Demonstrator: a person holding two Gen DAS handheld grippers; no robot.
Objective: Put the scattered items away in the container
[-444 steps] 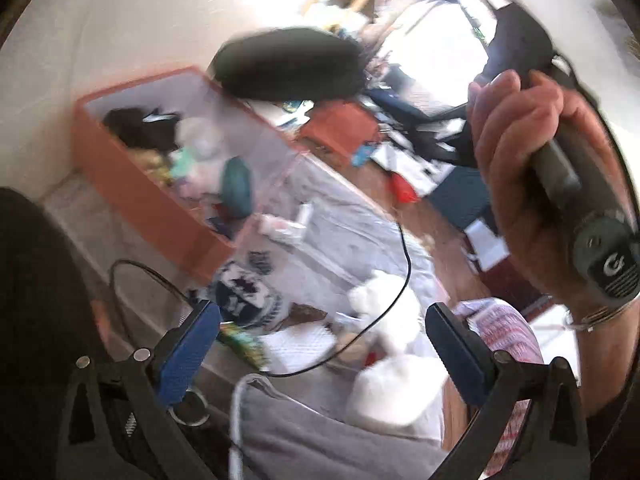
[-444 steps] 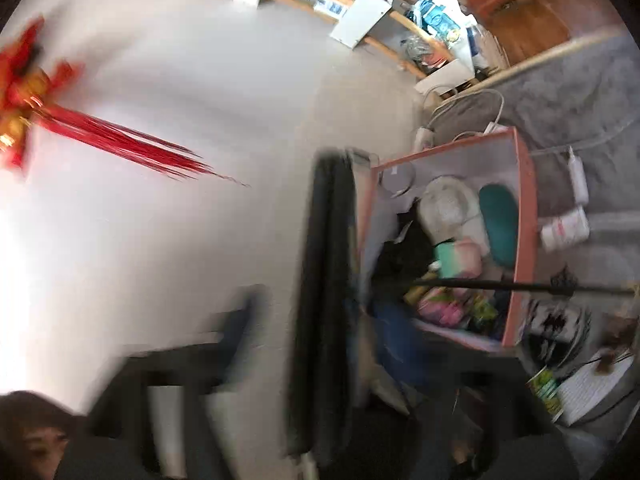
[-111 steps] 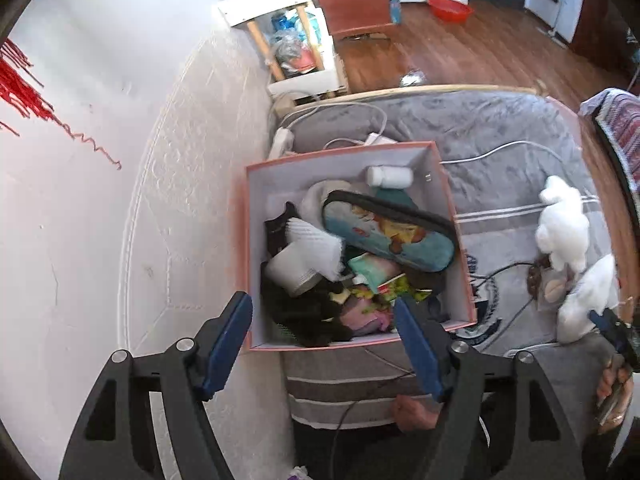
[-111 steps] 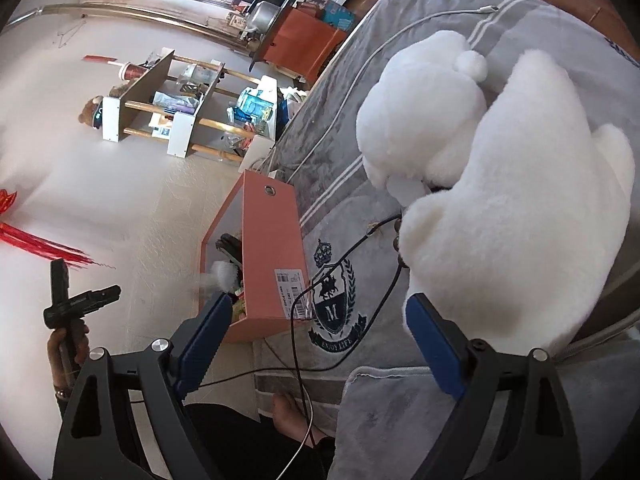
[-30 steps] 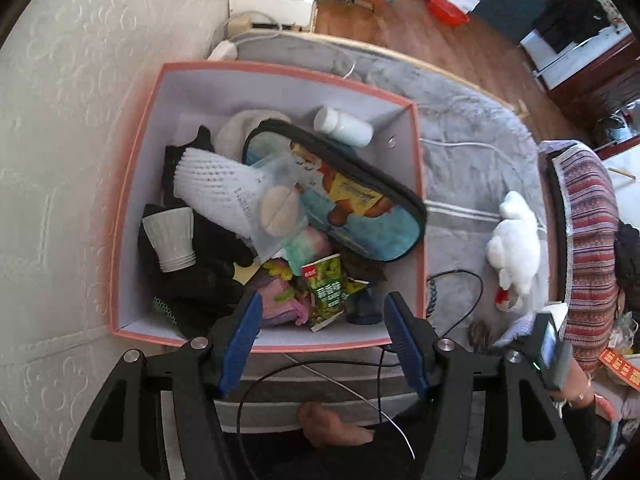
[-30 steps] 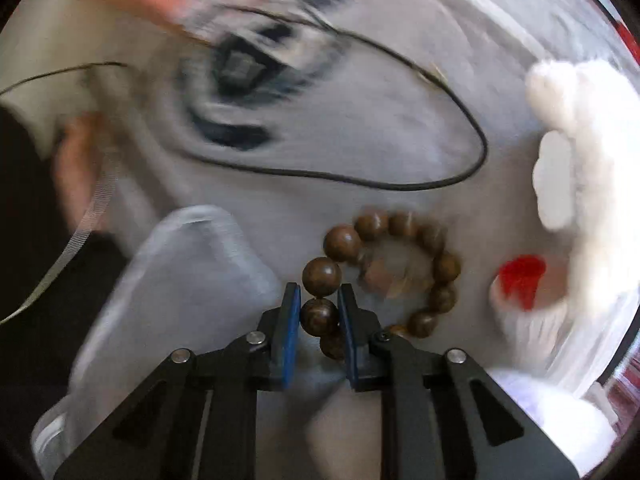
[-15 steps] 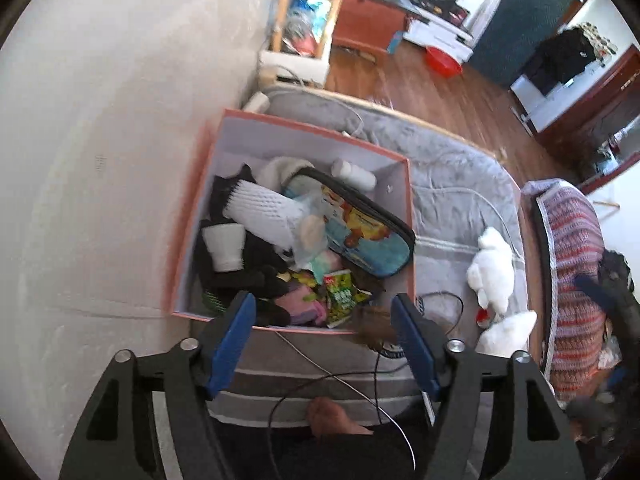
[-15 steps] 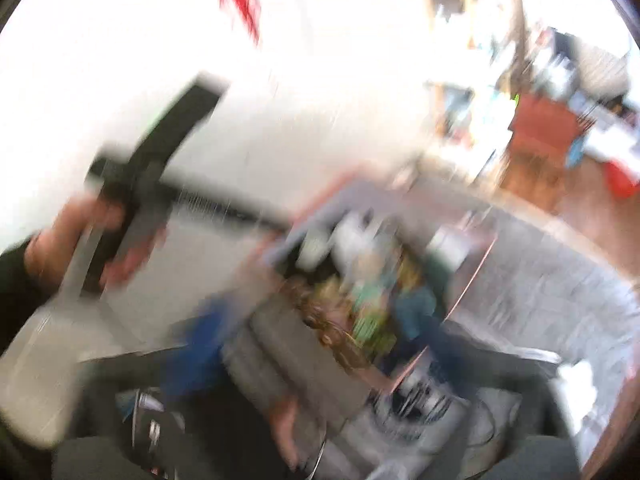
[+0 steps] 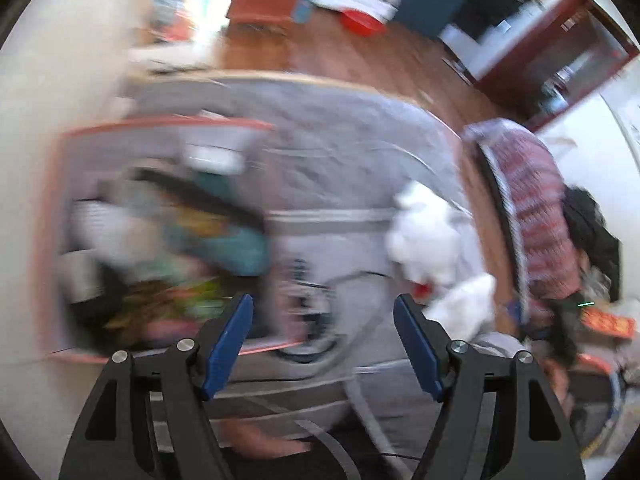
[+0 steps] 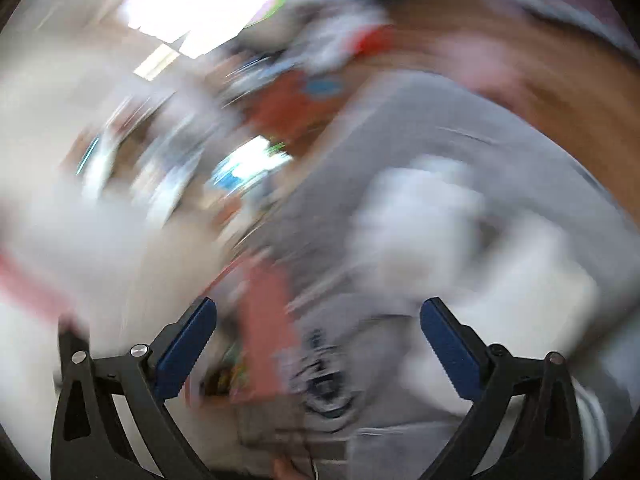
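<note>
Whereas one second ago it clamped a wooden bead bracelet, the right gripper (image 10: 318,334) is now opening, empty; the left gripper (image 9: 322,334) stands wide, empty, beside the orange box (image 9: 44,216).

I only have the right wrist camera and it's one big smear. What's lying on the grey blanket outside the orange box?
Observer: In the left wrist view, a white plush toy lies on the blanket, to the right of the box and apart from it.
Operator: Is there much in the box?
Observer: Blurred things cover its floor, and a teal pouch lies by the right wall.
Operator: And the left gripper?
Observer: The left gripper has its jaws apart, with nothing between them.
</note>
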